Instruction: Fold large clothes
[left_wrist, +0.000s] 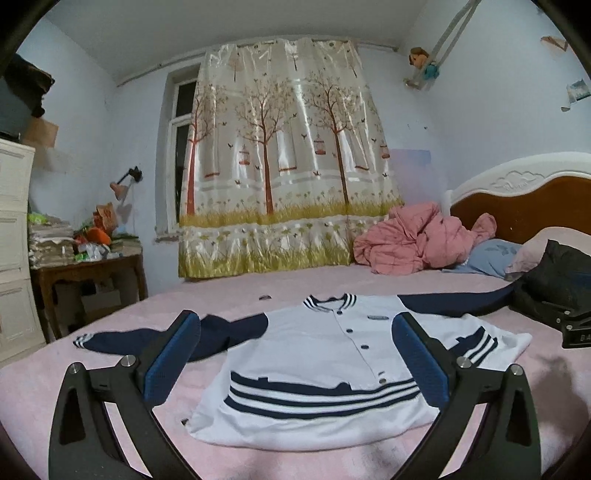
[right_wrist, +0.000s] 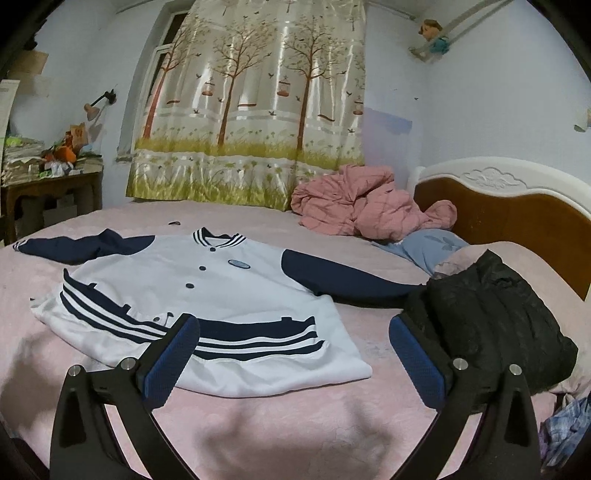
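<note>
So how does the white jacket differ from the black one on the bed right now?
The white jacket lies spread flat, front up, its navy sleeves stretched out to either side; the black jacket sits bunched in a heap beside the pillows. The white jacket is smooth knit with navy stripes and buttons; the black jacket looks puffy and plain. Both rest on the pink bedspread, and neither tool touches them.

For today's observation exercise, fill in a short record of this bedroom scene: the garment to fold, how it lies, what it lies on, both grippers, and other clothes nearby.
garment: white jacket with navy sleeves and navy stripes
how it lies: spread flat, front up, buttoned, sleeves out to both sides
surface: pink bed
left gripper: open, holding nothing
right gripper: open, holding nothing
other clothes: black coat at the jacket's right sleeve; pink quilt bunched by the headboard
</note>
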